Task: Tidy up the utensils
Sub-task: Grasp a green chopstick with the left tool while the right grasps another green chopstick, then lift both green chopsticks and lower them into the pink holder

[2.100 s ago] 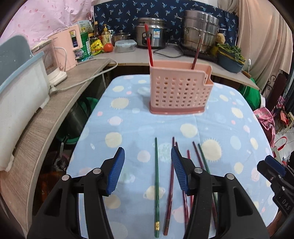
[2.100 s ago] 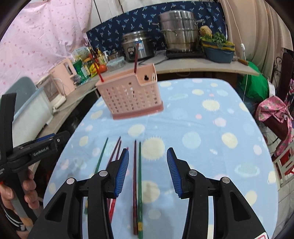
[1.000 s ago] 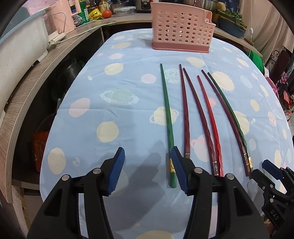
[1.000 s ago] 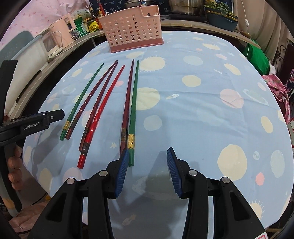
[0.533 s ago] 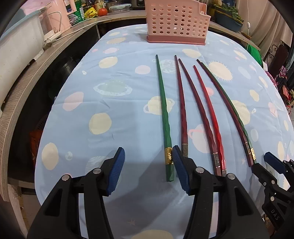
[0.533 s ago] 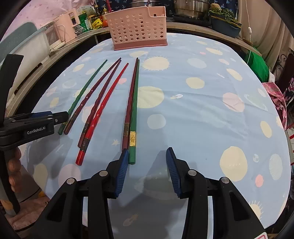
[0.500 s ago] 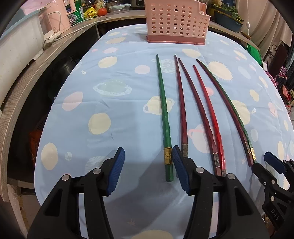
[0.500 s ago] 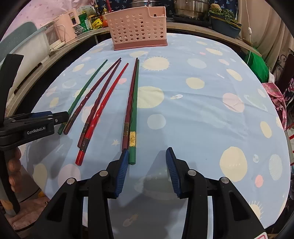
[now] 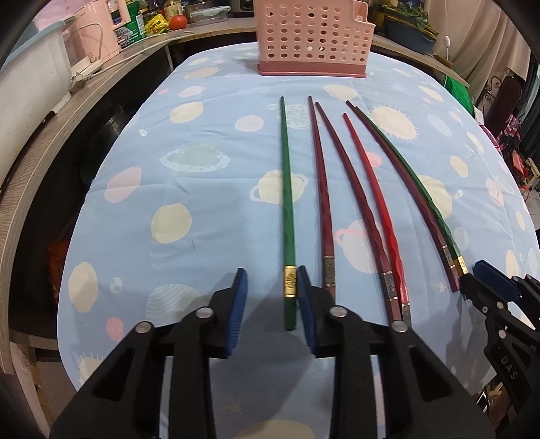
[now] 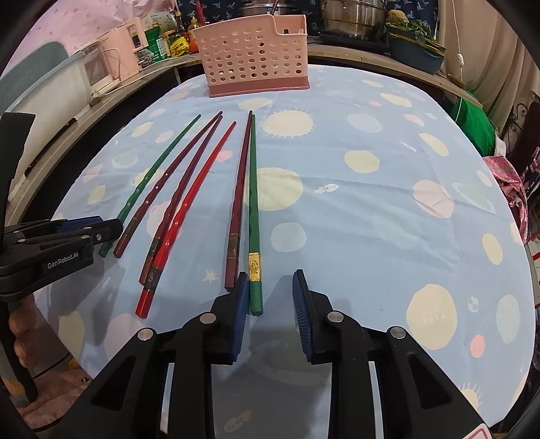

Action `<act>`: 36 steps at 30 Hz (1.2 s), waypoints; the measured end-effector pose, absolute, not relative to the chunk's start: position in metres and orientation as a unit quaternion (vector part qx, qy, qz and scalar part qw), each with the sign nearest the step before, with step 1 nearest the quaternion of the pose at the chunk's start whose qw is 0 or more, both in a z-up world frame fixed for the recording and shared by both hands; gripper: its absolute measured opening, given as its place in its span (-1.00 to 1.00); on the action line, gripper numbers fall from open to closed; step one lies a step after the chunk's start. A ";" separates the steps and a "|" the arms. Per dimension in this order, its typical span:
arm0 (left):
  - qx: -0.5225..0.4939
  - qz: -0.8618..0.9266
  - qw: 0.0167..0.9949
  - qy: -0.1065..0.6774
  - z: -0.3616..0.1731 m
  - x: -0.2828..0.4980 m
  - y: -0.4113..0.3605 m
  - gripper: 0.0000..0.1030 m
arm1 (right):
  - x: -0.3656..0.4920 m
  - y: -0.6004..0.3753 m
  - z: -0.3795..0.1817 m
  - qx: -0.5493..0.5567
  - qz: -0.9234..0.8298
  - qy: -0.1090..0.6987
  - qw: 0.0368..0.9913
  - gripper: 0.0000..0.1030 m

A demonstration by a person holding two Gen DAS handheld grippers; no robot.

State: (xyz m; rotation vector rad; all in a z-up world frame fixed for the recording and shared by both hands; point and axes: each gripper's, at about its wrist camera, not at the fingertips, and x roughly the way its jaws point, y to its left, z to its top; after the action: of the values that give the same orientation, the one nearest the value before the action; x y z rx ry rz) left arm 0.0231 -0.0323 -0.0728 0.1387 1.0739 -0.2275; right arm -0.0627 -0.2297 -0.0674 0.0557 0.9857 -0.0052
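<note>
Several chopsticks lie side by side on the blue spotted tablecloth (image 9: pixel 189 141), tips toward a pink perforated utensil holder (image 9: pixel 312 37) at the far end. My left gripper (image 9: pixel 270 297) is open low over the cloth, the butt of the leftmost green chopstick (image 9: pixel 287 189) lying between its pads close to the right pad (image 9: pixel 305 304). My right gripper (image 10: pixel 270 297) is open, with the butt of the rightmost green chopstick (image 10: pixel 253 209) just inside its left pad (image 10: pixel 240 304). Dark red chopsticks (image 10: pixel 238 199) and a bright red one (image 10: pixel 189 202) lie between. The holder (image 10: pixel 253 60) has chopsticks in it.
A wooden counter (image 9: pixel 40 135) runs along the left with a pink appliance (image 9: pixel 101 30) and white bins. Pots (image 10: pixel 351 17), jars and a bowl of greens (image 10: pixel 415 44) stand on the shelf behind the holder. The table edge is close below both grippers.
Over two seconds both grippers dropped from a raised view to the near ends of the chopsticks. In the last half second each edged slightly forward around a green chopstick's butt.
</note>
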 end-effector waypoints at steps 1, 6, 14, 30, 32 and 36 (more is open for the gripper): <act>0.065 -0.110 0.851 0.510 -0.073 0.023 -0.032 -0.66 | -0.062 -0.229 -0.067 0.027 -0.002 0.473 0.881 -0.65; 0.049 -0.118 0.846 0.517 -0.072 0.024 -0.028 -0.86 | -0.060 -0.230 -0.068 0.031 0.001 0.473 0.880 -0.84; 0.033 -0.124 0.849 0.513 -0.060 0.023 -0.021 -0.87 | -0.060 -0.238 -0.053 0.057 0.006 0.462 0.885 -0.85; -0.005 -0.134 0.889 0.439 0.028 0.036 -0.015 -0.87 | -0.046 -0.269 0.043 0.115 0.018 0.365 0.924 -0.85; -0.008 -0.135 0.892 0.430 0.037 0.039 -0.017 -0.87 | -0.043 -0.272 0.055 0.119 0.020 0.352 0.928 -0.86; -0.013 -0.136 0.901 0.412 0.057 0.048 -0.019 -0.87 | -0.038 -0.277 0.077 0.124 0.024 0.327 0.937 -0.86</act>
State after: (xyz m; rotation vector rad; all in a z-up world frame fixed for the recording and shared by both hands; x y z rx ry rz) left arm 0.0479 -0.0187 0.0570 -0.0278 0.8531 -0.2823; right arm -0.0382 -0.2771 0.0769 0.2537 0.6675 0.0496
